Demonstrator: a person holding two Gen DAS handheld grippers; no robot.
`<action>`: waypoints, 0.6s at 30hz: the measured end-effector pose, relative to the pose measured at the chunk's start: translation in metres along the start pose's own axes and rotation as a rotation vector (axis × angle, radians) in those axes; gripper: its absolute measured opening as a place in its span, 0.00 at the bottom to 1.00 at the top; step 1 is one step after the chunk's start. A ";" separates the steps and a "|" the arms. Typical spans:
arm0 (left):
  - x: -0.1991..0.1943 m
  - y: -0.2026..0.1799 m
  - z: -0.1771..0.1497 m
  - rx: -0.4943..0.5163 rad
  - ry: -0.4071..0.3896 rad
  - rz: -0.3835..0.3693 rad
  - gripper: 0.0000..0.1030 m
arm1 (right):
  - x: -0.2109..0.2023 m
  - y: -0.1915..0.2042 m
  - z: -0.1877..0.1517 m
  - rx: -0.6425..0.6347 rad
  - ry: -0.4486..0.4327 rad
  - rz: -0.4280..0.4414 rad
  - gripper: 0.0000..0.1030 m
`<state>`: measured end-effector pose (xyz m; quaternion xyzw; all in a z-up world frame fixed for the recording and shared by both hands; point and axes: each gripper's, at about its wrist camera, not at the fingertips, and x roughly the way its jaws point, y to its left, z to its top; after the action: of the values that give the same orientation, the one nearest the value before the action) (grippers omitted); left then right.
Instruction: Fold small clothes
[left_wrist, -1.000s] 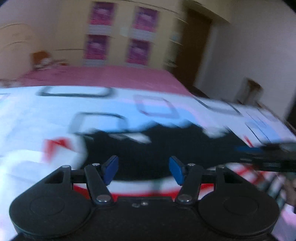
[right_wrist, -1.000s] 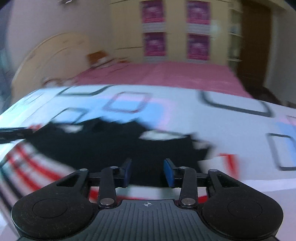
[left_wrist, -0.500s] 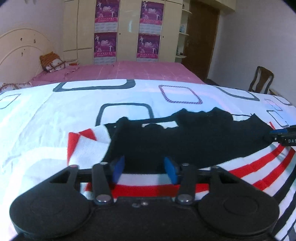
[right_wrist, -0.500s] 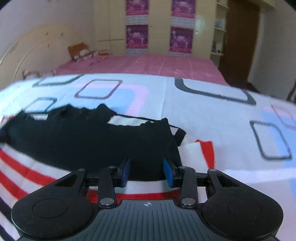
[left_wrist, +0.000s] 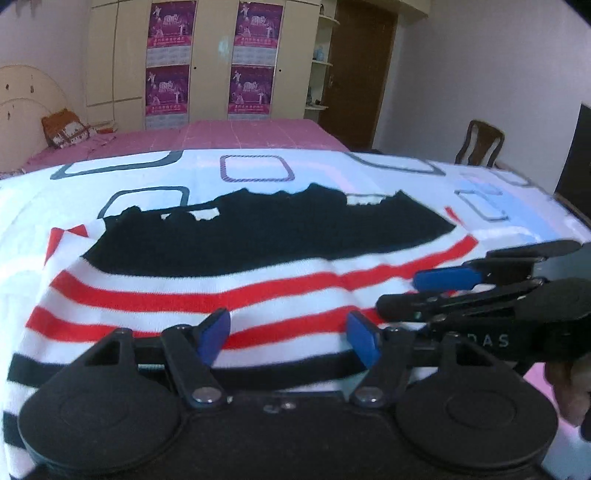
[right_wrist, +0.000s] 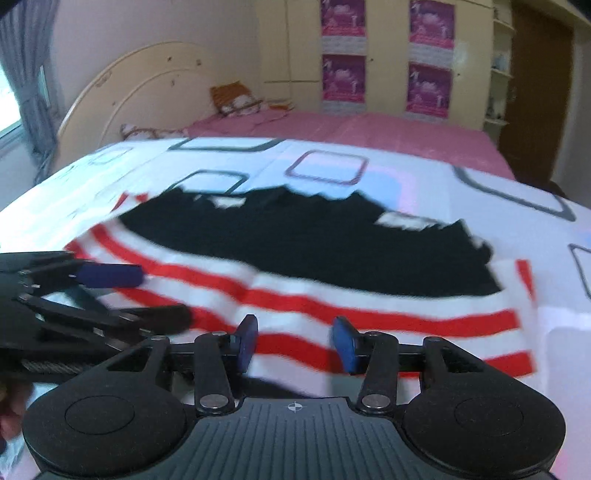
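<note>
A knitted garment (left_wrist: 258, 240) with a black upper part, white and red stripes and black bands at its near end lies spread on a patterned sheet (left_wrist: 155, 173). In the right wrist view the garment (right_wrist: 332, 251) fills the middle. My left gripper (left_wrist: 290, 338) hovers over the near striped part, its jaws opening, the blue pads clear of the cloth. My right gripper (right_wrist: 295, 343) hangs over the red stripes, its jaws also opening with only cloth below. Each shows in the other's view: the right gripper (left_wrist: 399, 293) at the right, the left gripper (right_wrist: 164, 295) at the left.
The sheet, white with outlined squares, covers a bed. Beyond it are a pink bedspread (left_wrist: 236, 134), a cream headboard (right_wrist: 147, 99), an orange cushion (left_wrist: 64, 127) and a wardrobe with purple posters (left_wrist: 207, 59). A wooden chair (left_wrist: 480, 144) and a dark door (left_wrist: 362, 70) stand at the right.
Both grippers drew back toward the garment's near end, so more red stripes show ahead. Their jaws stand wider than before. The two grippers now sit close side by side.
</note>
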<state>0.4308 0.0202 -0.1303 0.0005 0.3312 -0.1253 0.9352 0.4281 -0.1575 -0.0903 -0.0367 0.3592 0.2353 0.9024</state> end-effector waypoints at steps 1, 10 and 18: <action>-0.002 0.002 -0.002 0.001 0.000 0.004 0.69 | 0.001 0.000 -0.002 -0.009 0.010 0.004 0.44; -0.042 0.076 -0.020 -0.089 -0.003 0.147 0.69 | -0.041 -0.086 -0.033 0.161 0.087 -0.200 0.44; -0.061 0.003 -0.015 -0.025 -0.055 0.057 0.65 | -0.059 -0.018 -0.027 0.080 0.026 -0.089 0.44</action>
<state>0.3771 0.0387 -0.1045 -0.0051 0.3068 -0.0945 0.9471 0.3824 -0.2032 -0.0728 -0.0195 0.3781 0.1800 0.9079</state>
